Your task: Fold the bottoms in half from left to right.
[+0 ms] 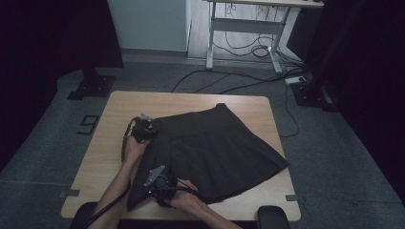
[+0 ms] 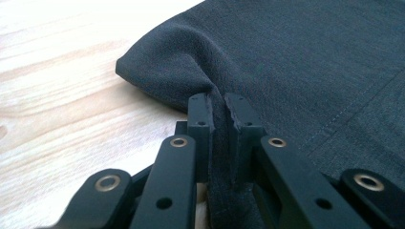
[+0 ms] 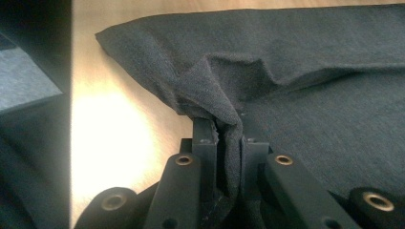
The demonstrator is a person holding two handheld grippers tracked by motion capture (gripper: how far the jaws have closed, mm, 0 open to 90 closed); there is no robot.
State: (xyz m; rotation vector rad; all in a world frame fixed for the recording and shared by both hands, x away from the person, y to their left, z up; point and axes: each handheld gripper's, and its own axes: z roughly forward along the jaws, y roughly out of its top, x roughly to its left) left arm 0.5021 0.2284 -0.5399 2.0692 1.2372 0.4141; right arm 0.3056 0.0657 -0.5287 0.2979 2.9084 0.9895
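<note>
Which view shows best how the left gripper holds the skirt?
The left gripper view: the left gripper pinches a fold of the skirt near its corner. The high view shows that gripper small at the skirt's edge.

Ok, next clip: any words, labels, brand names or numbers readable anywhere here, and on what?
None can be read.
The dark skirt shows no tag or print in any view.
The wooden table bears no marking.
The left gripper and right gripper, both clamped on the skirt's cloth, carry no lettering.
</note>
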